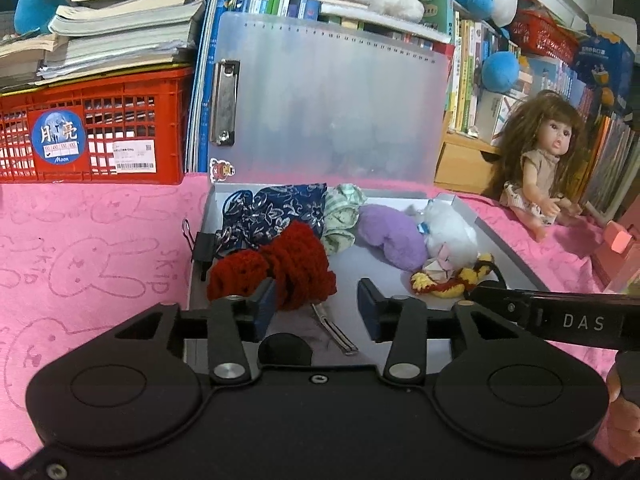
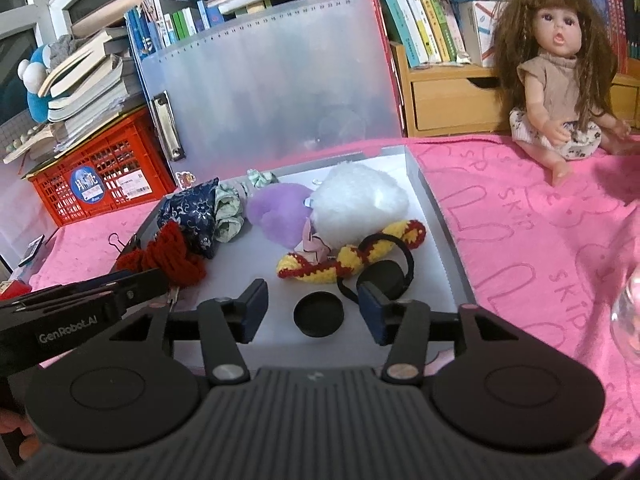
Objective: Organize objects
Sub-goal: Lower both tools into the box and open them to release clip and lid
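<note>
The grey tray point(image 2: 436, 208), with its frosted lid point(image 2: 272, 96) standing upright at the far edge, lies on a pink towel point(image 2: 520, 240) and holds the small things. At far left lie a navy floral pouch point(image 2: 192, 212) and a red knitted piece point(image 2: 172, 258), with a green checked cloth point(image 2: 228, 212) just right of the pouch. A purple plush point(image 2: 276, 212) touches a white plush point(image 2: 360, 204), and a red-and-yellow crocheted strip point(image 2: 344, 264) lies in front of both. A black round cap point(image 2: 319, 315) sits near. The right gripper point(image 2: 312, 312) hangs over the cap, jaws apart and gripping nothing. The left gripper point(image 1: 316, 310) is also parted and empty, its left pad beside the red knit, above a metal clip point(image 1: 336, 330). A doll point(image 2: 560, 80) sits far right on the towel.
</note>
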The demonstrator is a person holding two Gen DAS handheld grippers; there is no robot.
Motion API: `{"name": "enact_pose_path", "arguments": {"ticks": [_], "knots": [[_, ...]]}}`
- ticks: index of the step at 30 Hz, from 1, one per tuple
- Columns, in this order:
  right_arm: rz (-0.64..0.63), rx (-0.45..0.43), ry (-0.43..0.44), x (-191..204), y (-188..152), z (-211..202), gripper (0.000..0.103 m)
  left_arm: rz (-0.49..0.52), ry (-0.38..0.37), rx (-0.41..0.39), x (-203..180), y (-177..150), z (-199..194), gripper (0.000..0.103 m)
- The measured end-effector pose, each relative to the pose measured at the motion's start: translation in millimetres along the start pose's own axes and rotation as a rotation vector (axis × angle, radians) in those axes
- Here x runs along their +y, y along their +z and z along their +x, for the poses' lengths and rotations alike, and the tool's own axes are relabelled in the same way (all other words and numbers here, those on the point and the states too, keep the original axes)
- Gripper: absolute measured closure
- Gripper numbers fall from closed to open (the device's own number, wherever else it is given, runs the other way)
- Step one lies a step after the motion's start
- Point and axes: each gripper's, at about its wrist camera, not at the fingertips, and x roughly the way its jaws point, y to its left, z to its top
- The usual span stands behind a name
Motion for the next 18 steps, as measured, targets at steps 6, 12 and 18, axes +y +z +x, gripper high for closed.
{"name": "enact_pose_path", "arguments": {"ticks": [6,12,18], "knots": [[-0.005,-0.022,-0.015,-1.3,0.0,-12.2,0.028,0.018,0.004,-0.03,-1.7,2.8,-15.1,0.039],[-0.037,-0.048,-0.032,2.5,-2.3,-25.0,0.019,0.024,0.003,-0.053,-3.4,4.0,-30.2,0.025],[-0.047,-0.071,-0.03,7.0,-3.3,-38.3,0.016,0.033,0.005,-0.07,-6.1,6.8,-44.3,0.02]]}}
